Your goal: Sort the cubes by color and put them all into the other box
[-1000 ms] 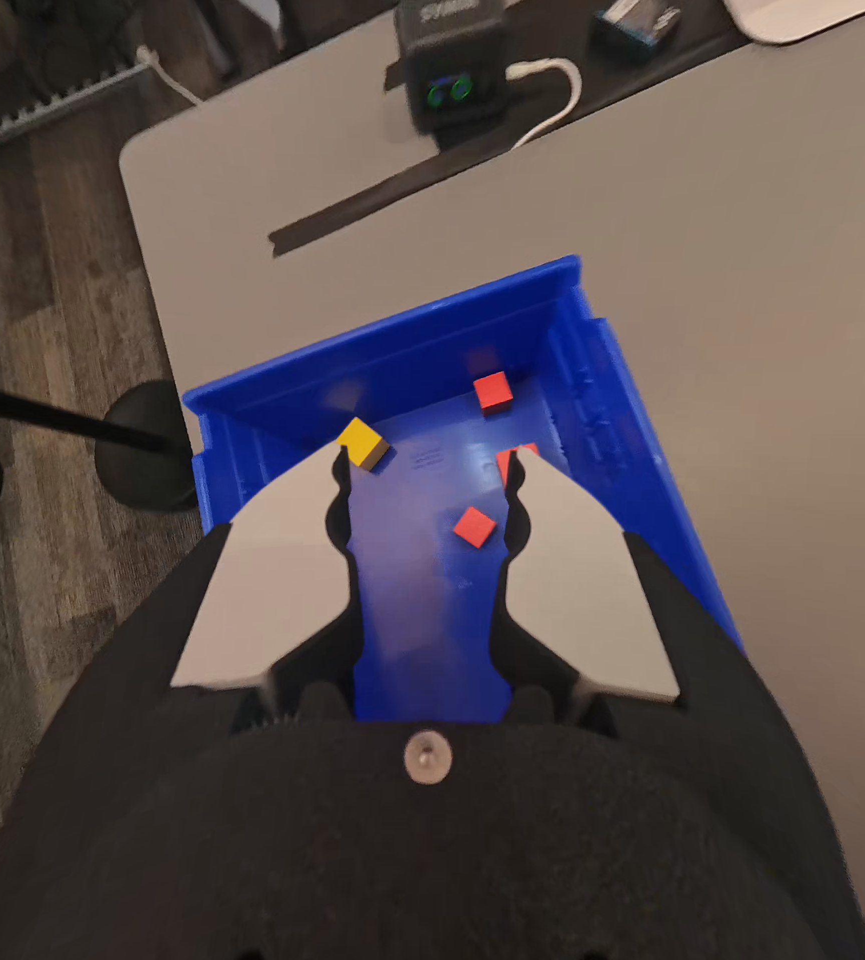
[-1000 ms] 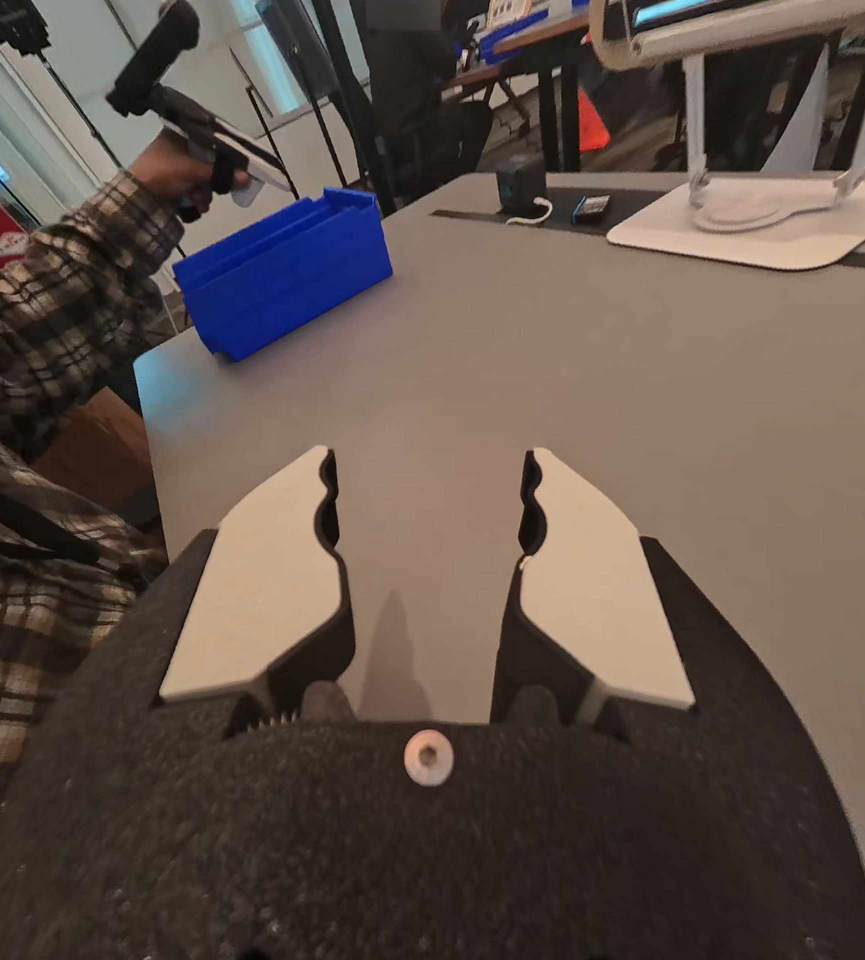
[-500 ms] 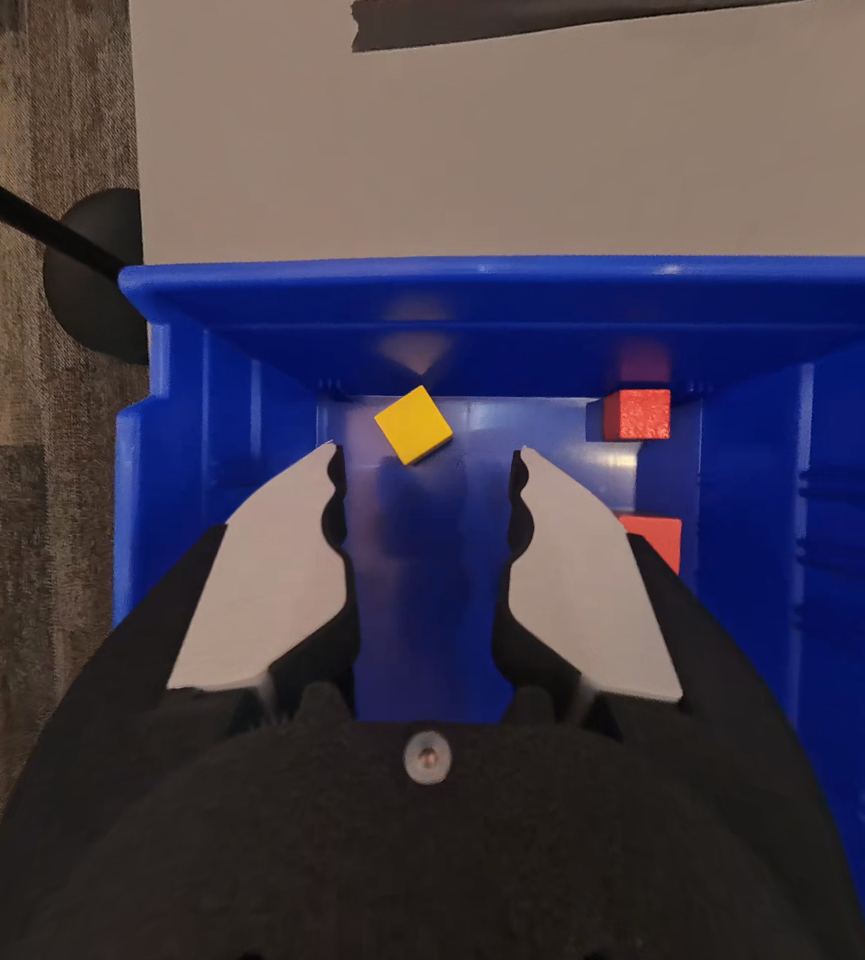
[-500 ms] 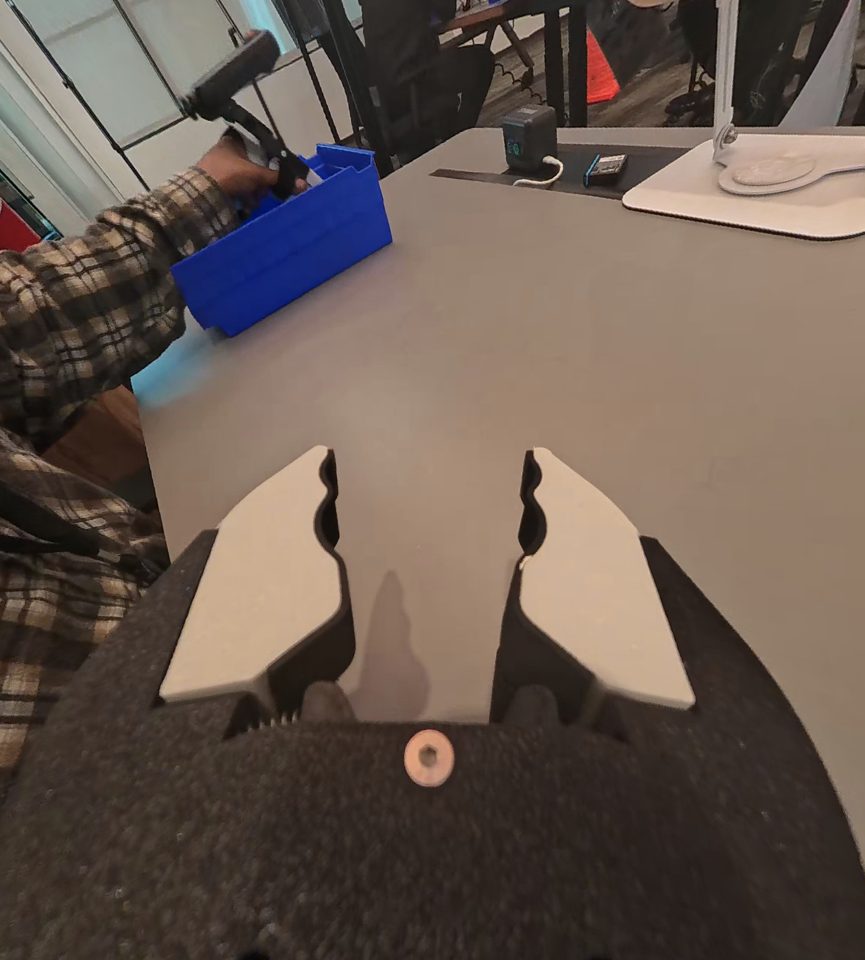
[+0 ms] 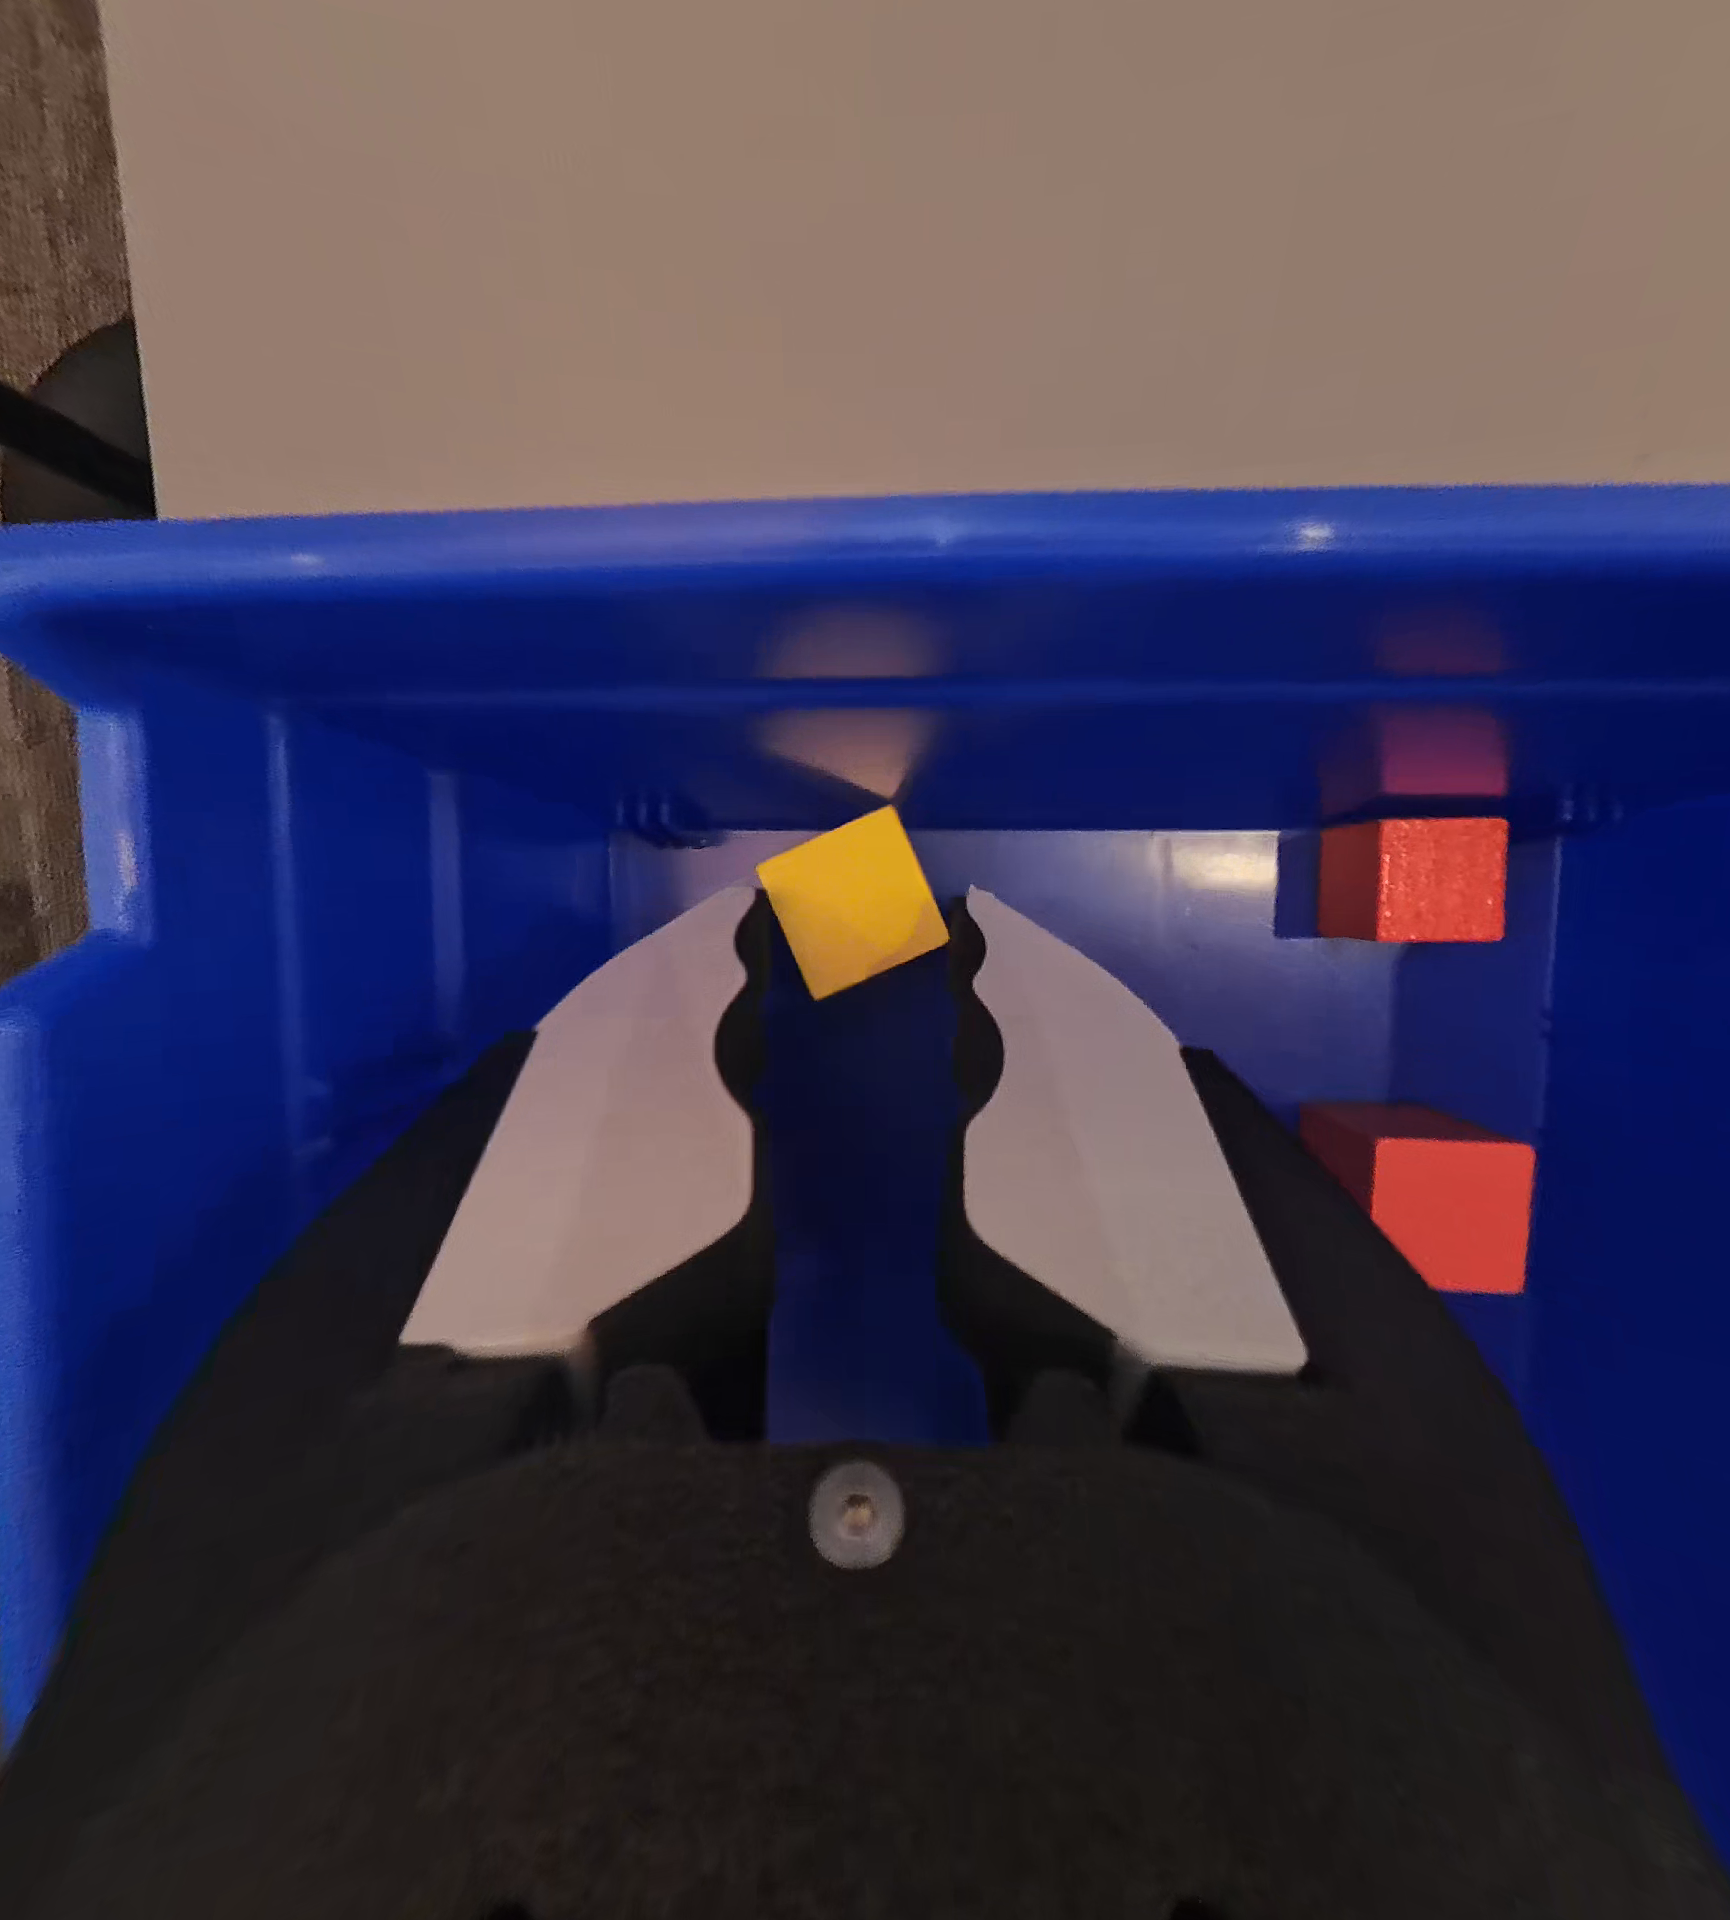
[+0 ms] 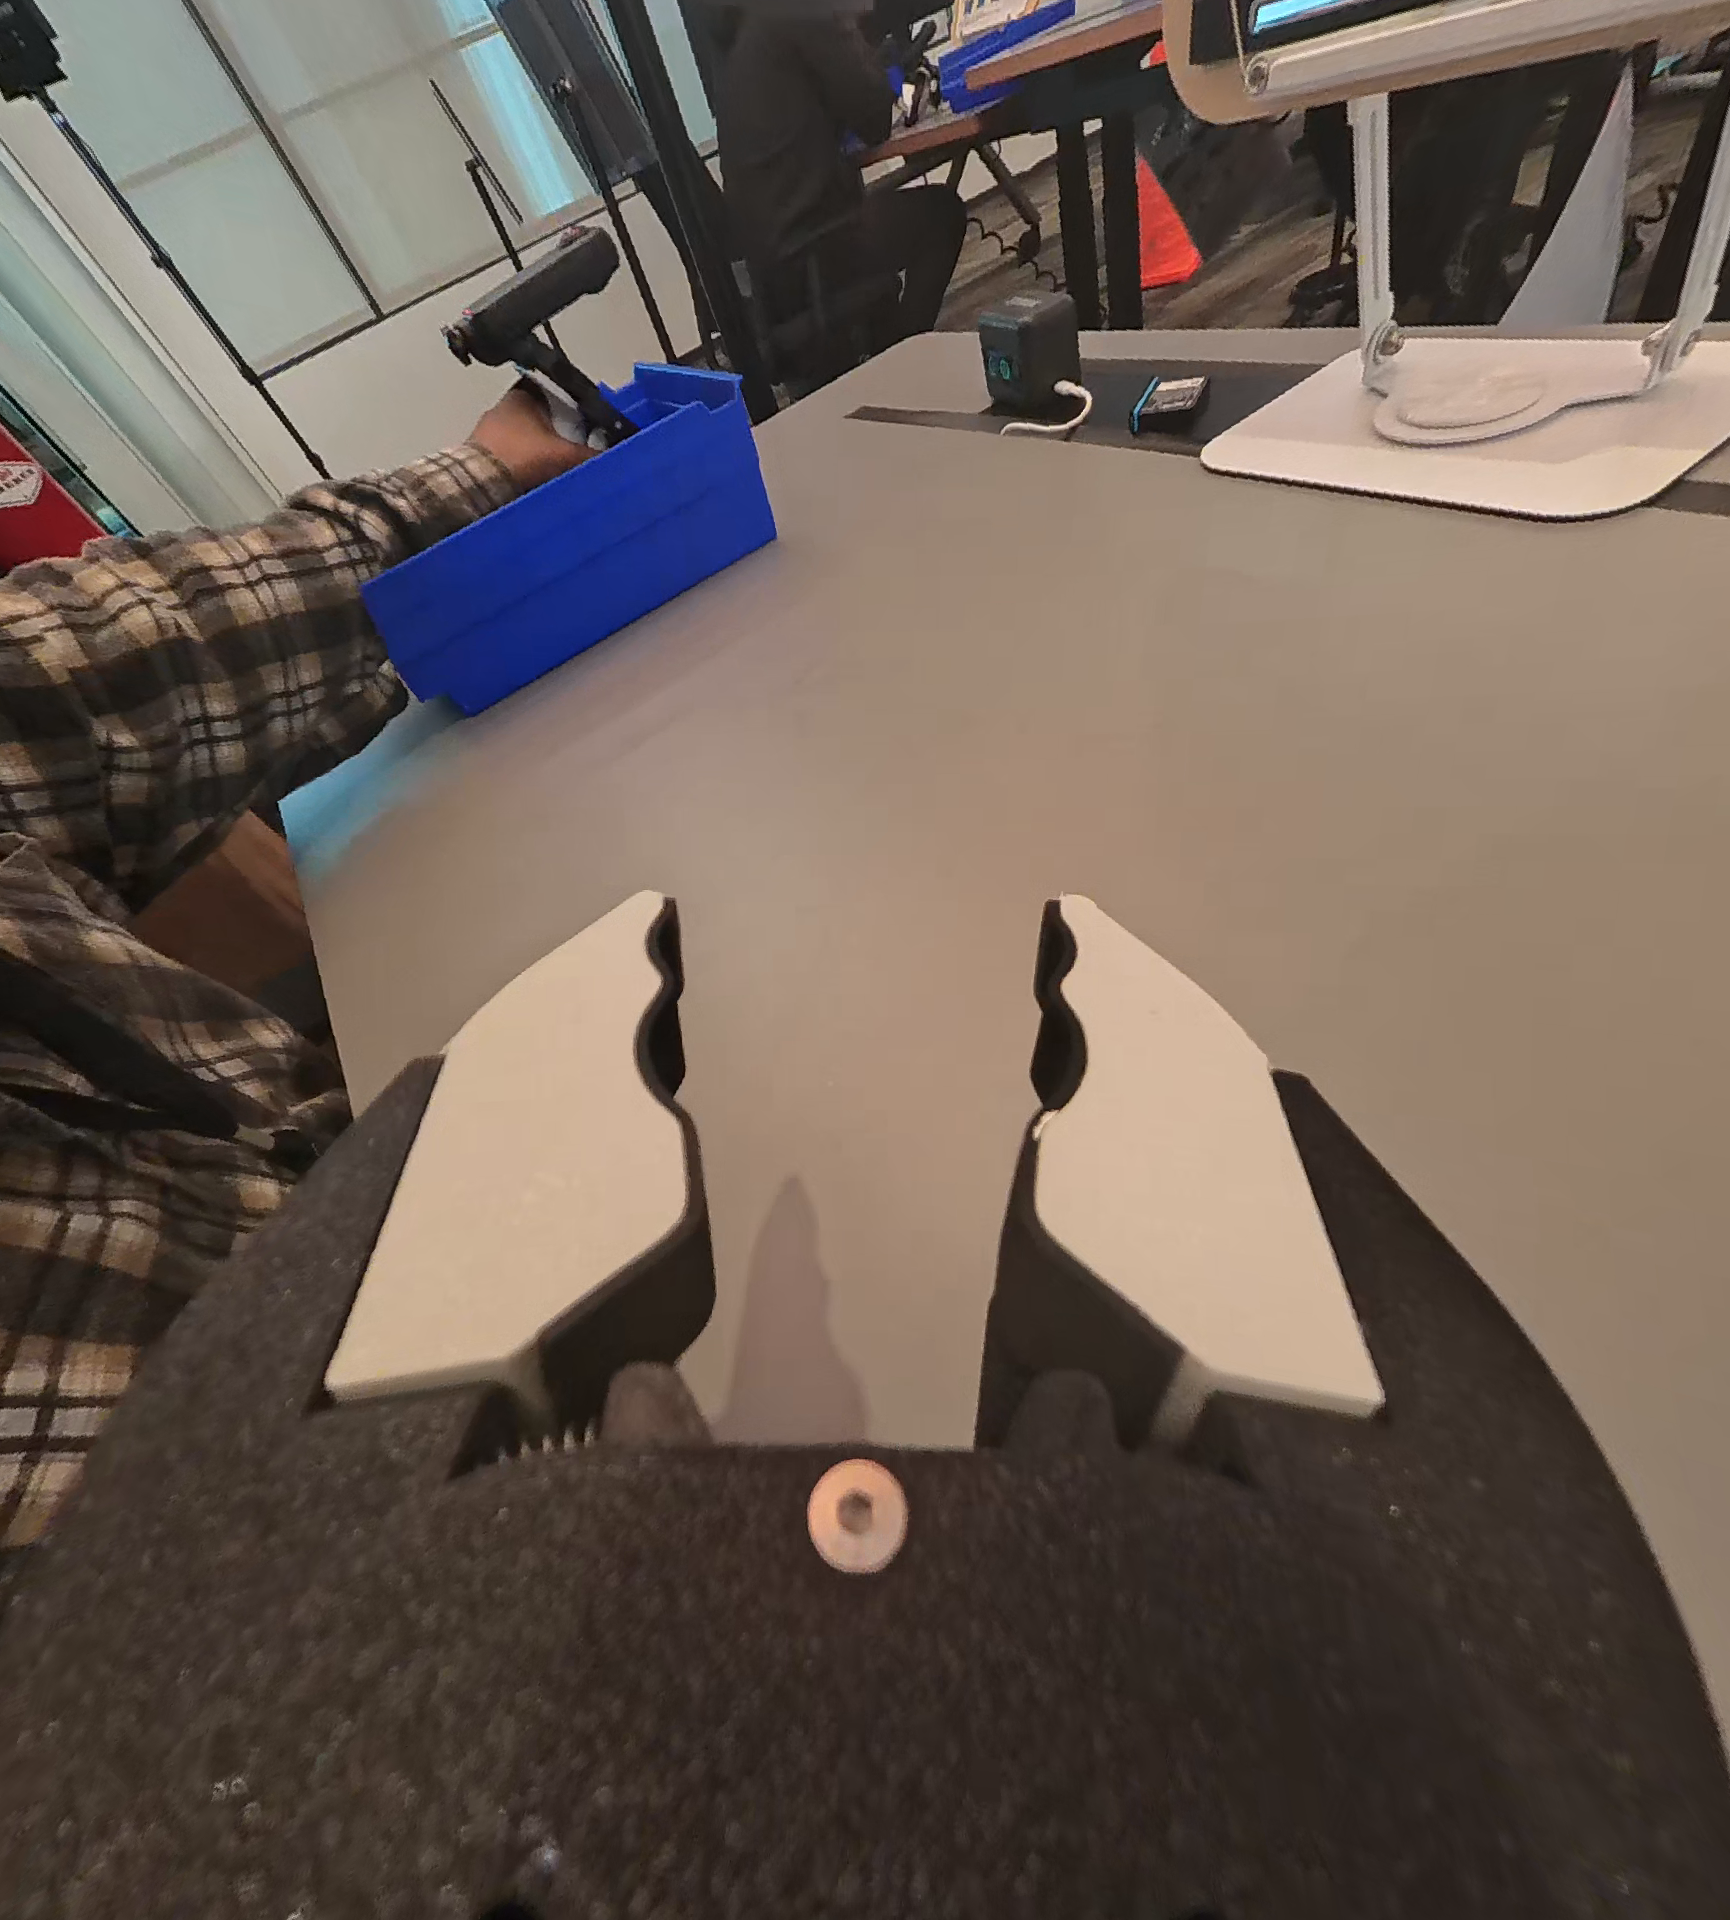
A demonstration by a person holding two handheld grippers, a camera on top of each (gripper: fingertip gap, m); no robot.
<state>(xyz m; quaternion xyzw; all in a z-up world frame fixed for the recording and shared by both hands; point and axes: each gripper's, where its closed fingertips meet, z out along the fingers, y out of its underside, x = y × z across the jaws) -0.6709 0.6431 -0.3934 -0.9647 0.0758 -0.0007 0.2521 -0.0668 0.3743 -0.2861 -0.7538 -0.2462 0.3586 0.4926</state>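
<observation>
We're working inside the blue bin [image 5: 944, 582] w/ the left gripper [image 5: 856, 899], fingers dipping down to the floor of it. The yellow cube [image 5: 853, 902] is sitting near the bin's far wall, rotated so its corners point at the fingertips, and the jaws are closing in on either side of it. Both tips look to be touching or nearly touching the cube's corners; we're judging this as the pinch just landing, but can't tell if it's firm yet. The diagonal pose is why we're coming at it corner-on: a squeeze there may twist the cube rather than seat it, so that's the risk.

Two red cubes are lying by the bin's right wall, one [image 5: 1412, 878] against the far wall, the other [image 5: 1443, 1210] nearer us. We're leaving them be, prob. because we're sorting by colour and taking yellow on its own.

The right gripper [image 6: 861, 925] is hanging idle w/ jaws spread wide and nothing between them, hovering over the grey table [image 6: 1256, 779] well apart from the bin, keeping out of the way. No second box is showing in either view, so we can't say where the cube is going.
</observation>
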